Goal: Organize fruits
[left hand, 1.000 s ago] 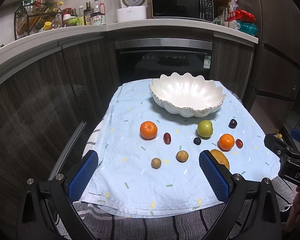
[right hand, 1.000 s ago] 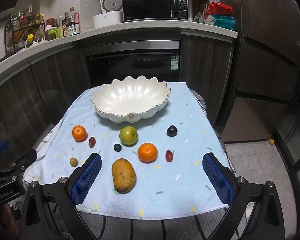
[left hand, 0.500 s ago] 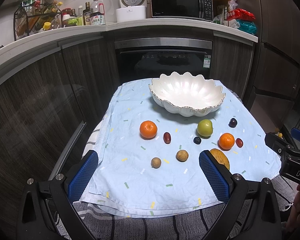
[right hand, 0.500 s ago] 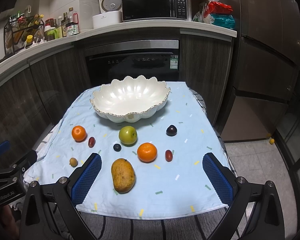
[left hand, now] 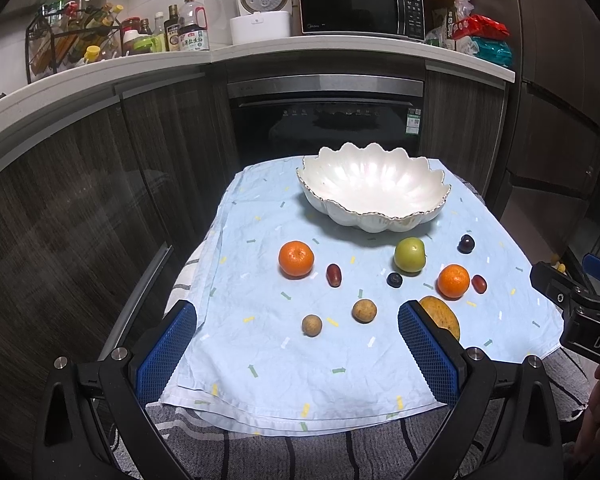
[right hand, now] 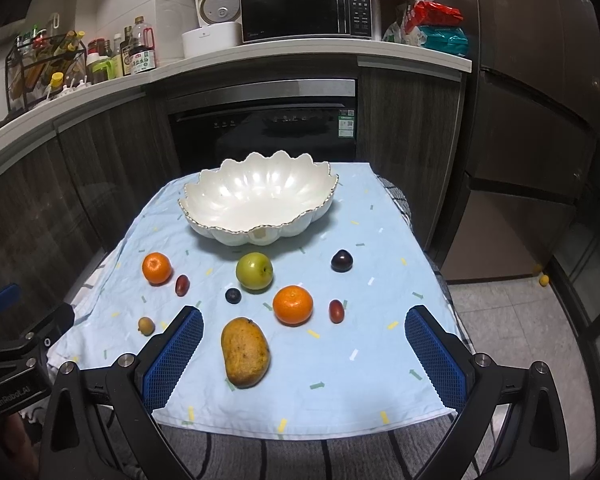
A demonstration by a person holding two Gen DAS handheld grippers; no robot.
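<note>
A white scalloped bowl (left hand: 374,194) (right hand: 256,204) stands empty at the far side of a light blue cloth (left hand: 260,356). Loose fruit lies in front of it: two oranges (left hand: 296,258) (right hand: 293,305), a green apple (right hand: 254,271), a mango (right hand: 245,351), a dark plum (right hand: 342,260), red grapes (left hand: 333,274), a dark berry (right hand: 233,295) and two small brown fruits (left hand: 364,310). My left gripper (left hand: 296,350) is open and empty above the cloth's near edge. My right gripper (right hand: 304,354) is open and empty, with the mango between its fingers' lines.
Behind the table are dark cabinets, an oven (left hand: 324,120) and a counter with bottles (left hand: 188,32), a rice cooker and a microwave. A striped cloth (right hand: 300,456) lies under the blue one. A tall fridge (right hand: 540,100) stands at the right.
The right gripper has drifted slightly closer to the fruit. The left gripper has not visibly moved. Both stay open.
</note>
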